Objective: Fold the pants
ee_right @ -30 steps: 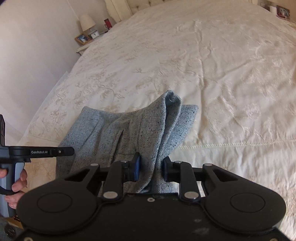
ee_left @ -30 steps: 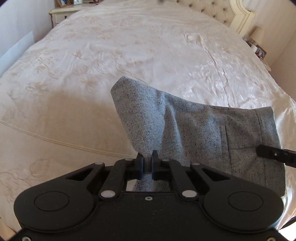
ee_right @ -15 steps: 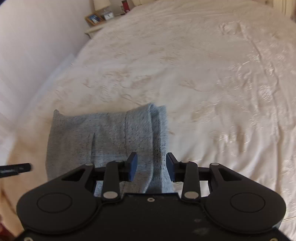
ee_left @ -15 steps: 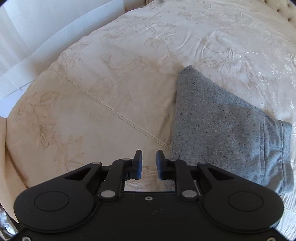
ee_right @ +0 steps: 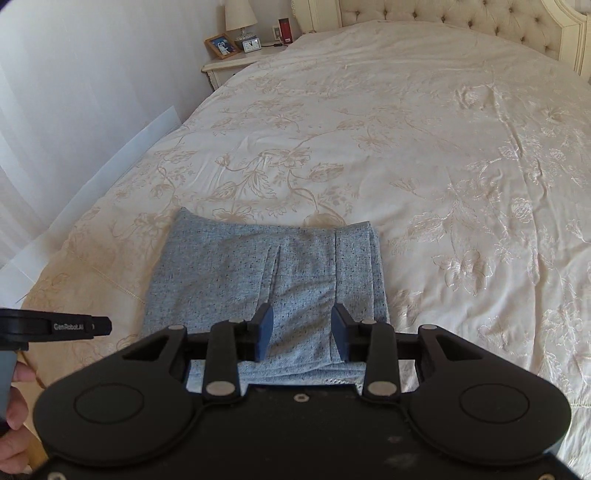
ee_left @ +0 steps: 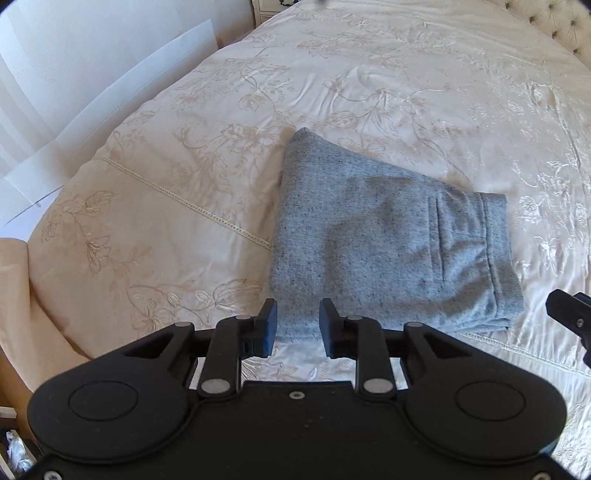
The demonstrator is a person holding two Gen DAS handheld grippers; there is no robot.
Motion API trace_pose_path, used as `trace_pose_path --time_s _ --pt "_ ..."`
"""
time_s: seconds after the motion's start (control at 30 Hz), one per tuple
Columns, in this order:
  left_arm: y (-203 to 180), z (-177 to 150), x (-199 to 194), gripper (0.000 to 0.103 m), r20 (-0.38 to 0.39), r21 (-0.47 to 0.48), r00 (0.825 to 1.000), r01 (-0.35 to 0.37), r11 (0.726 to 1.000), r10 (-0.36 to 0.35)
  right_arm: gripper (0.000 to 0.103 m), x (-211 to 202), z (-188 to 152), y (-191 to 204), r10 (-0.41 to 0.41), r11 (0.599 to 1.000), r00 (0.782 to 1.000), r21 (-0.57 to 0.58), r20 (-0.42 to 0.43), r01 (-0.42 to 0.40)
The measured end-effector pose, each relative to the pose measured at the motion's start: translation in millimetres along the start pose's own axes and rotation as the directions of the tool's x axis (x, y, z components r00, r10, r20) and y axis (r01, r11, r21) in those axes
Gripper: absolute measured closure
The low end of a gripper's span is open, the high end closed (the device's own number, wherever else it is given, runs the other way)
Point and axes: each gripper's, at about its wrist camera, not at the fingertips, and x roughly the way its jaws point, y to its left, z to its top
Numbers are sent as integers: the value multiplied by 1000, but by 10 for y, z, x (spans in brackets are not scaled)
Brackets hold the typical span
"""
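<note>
Pants [ee_right: 266, 280] folded, left tongs [ee_right: 55, 325] marked "GenRobot.AI"

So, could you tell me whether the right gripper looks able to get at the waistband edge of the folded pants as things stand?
Probably yes. The right gripper hangs open just above the folded grey pants, and the waistband edge lies bare on the bedspread. The left gripper stands off to the side.

We see a cream floral bedspread [ee_right: 424, 129], a tufted headboard [ee_right: 443, 16] far off, and a nightstand [ee_right: 229, 66] far left holding a lamp [ee_right: 240, 16], photo frame [ee_right: 221, 46] and clock [ee_right: 253, 45].
</note>
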Motion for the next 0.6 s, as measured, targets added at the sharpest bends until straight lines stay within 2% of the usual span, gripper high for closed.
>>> trace_pose_path --time_s 0.13,0.4,0.6 --pt "-31 -138 -195 68 12 -1 999 32 999 -32 65 -219 -68 49 -3 1000 1000 9 12 3" --pt "-104 -351 -530 68 85 34 996 -3 999 0 64 -664 -207 101 -8 1000 998 18 69 7" --pt "-124 -455 -677 68 105 32 994 15 999 -19 64 -858 -296 128 -10 1000 995 13 99 9"
